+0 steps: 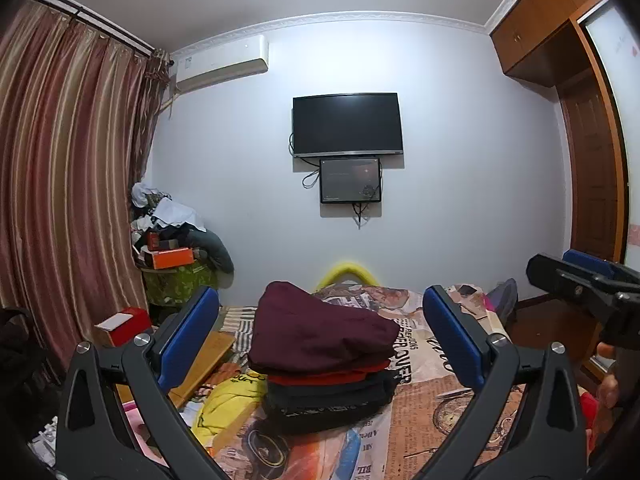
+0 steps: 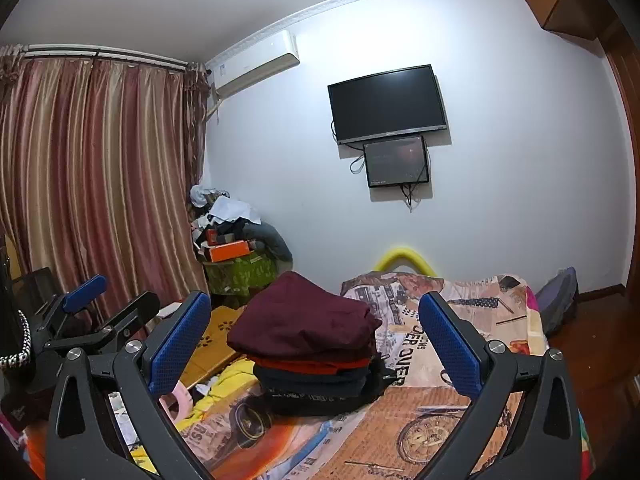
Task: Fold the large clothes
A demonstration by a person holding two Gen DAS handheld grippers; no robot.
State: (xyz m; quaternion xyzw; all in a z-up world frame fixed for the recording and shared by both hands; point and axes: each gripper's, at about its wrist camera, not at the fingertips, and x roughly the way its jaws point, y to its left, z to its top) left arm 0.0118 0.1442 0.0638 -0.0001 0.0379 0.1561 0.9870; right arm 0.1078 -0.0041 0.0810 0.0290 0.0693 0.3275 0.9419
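Left hand-held gripper [image 1: 320,340]: level above the bed [image 1: 432,412], fingers spread wide, nothing between them. Right hand-held gripper [image 2: 316,340]: level alongside, equally spread, carrying nothing. Stack of folded clothes [image 1: 324,360]: resting on the printed bedspread ahead of both, maroon garment [image 2: 300,320] topmost, long axis running left-right.

One stack of folded clothes [image 1: 326,356] sits on the bed, with four layers showing: maroon, red, and two dark ones. One yellow garment [image 1: 224,404] lies beside it. Two screens hang on the wall: one television [image 1: 347,125] and one smaller monitor [image 1: 350,180]. One air conditioner [image 1: 222,63], one orange box [image 1: 172,258].
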